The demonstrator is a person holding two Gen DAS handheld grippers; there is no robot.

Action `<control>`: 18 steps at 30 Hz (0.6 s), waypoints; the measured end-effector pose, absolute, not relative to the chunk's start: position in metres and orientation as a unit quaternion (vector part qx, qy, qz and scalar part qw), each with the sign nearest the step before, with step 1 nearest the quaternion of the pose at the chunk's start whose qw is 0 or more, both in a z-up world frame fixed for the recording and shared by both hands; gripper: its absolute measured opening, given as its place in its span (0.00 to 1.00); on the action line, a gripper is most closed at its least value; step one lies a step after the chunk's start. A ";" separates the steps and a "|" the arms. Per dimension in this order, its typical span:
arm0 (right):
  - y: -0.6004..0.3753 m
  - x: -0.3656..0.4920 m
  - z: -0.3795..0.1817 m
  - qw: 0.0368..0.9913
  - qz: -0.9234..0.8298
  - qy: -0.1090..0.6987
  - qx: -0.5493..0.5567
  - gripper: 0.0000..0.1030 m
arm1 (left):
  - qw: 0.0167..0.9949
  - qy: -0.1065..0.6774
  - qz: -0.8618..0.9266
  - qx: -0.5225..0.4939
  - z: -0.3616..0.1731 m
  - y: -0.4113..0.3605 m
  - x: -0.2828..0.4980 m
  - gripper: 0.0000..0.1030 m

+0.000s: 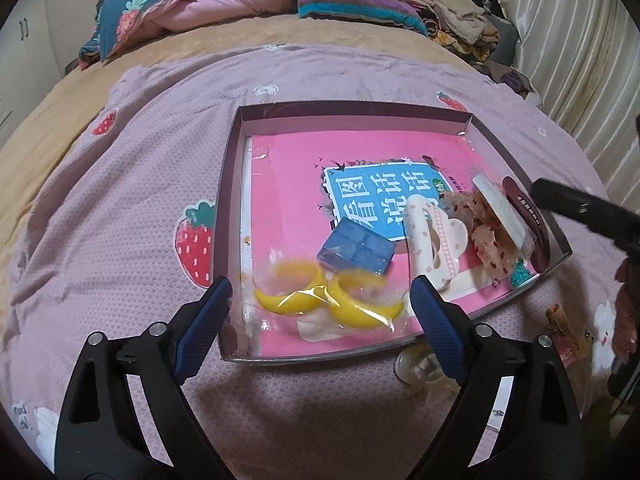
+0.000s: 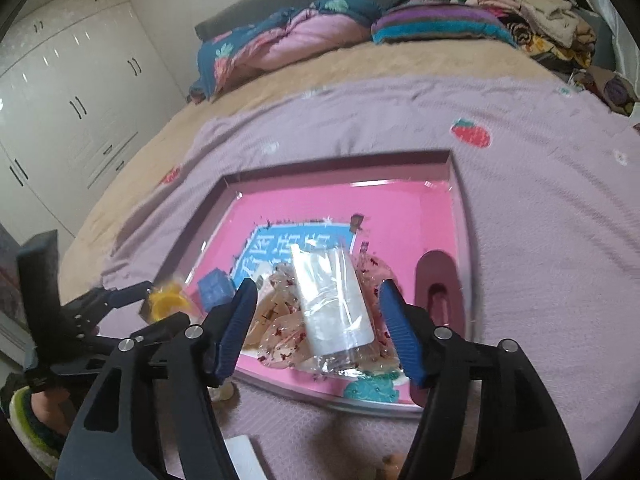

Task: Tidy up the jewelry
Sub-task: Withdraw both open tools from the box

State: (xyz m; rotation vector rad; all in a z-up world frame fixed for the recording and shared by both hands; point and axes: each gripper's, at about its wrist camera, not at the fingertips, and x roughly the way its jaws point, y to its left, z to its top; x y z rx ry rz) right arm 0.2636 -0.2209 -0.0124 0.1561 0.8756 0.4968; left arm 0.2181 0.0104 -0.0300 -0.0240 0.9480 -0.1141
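We hold our left gripper (image 1: pixel 320 308) with its blue pads spread wide on either side of a clear plastic bag of two yellow crescent hair clips (image 1: pixel 328 300), touching neither side, at the near edge of the shallow pink-lined cardboard tray (image 1: pixel 228 216) on the strawberry-print bedspread (image 1: pixel 120 208). Our right gripper (image 2: pixel 318 324) also stands open around a clear packet holding a white card and pinkish flecked pieces (image 2: pixel 332 308), inside the same tray beside a long maroon hair clip (image 2: pixel 438 280). A small blue box (image 1: pixel 356 252) lies between the two packets.
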 end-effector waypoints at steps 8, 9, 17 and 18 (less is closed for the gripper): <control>-0.256 0.240 0.022 0.894 0.220 0.379 0.090 0.74 | 0.897 0.440 -0.052 -0.017 -0.010 0.010 0.206 0.85; -0.260 0.236 0.027 0.897 0.218 0.374 0.091 0.75 | 0.898 0.437 -0.052 -0.017 -0.006 0.009 0.204 0.85; -0.284 0.209 0.058 0.912 0.210 0.341 0.095 0.75 | 0.913 0.405 -0.055 -0.023 0.029 0.002 0.180 0.88; -0.287 0.204 0.062 0.913 0.210 0.336 0.094 0.75 | 0.914 0.402 -0.055 -0.023 0.032 0.001 0.178 0.88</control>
